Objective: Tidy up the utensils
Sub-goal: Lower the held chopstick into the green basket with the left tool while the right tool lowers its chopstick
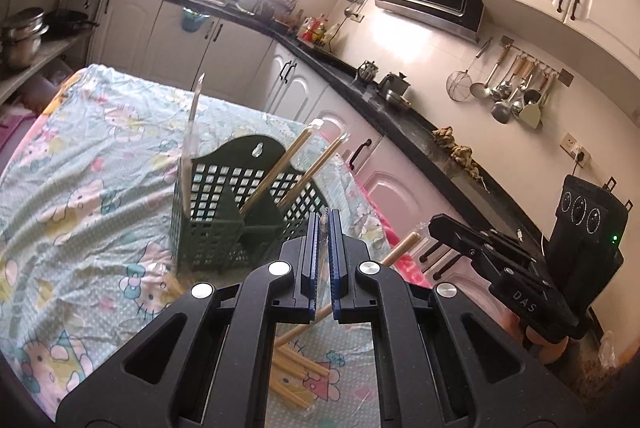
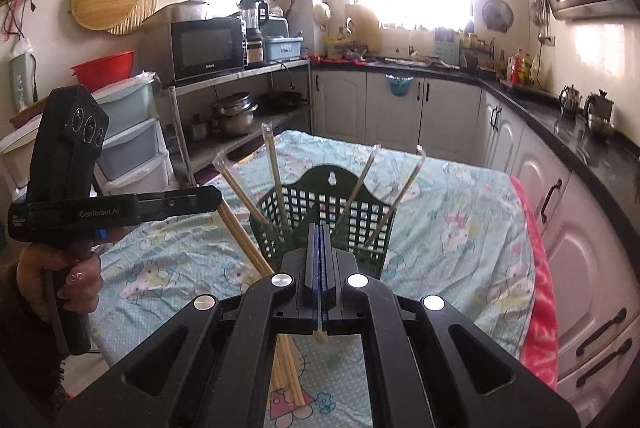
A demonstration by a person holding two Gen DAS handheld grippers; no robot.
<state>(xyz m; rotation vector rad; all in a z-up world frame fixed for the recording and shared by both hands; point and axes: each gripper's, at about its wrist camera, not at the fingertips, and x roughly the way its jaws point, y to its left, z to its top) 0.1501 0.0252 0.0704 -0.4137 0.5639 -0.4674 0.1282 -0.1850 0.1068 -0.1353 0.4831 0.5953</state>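
Both wrist views look down along their fingers, close above the table's near edge; both share the green basket and the window-side counter.

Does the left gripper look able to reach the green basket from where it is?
Probably yes. The left gripper sits in front of the green utensil basket with nothing between them. Its jaws are shut on wrapped chopsticks, so it could drop those in, not grab more.
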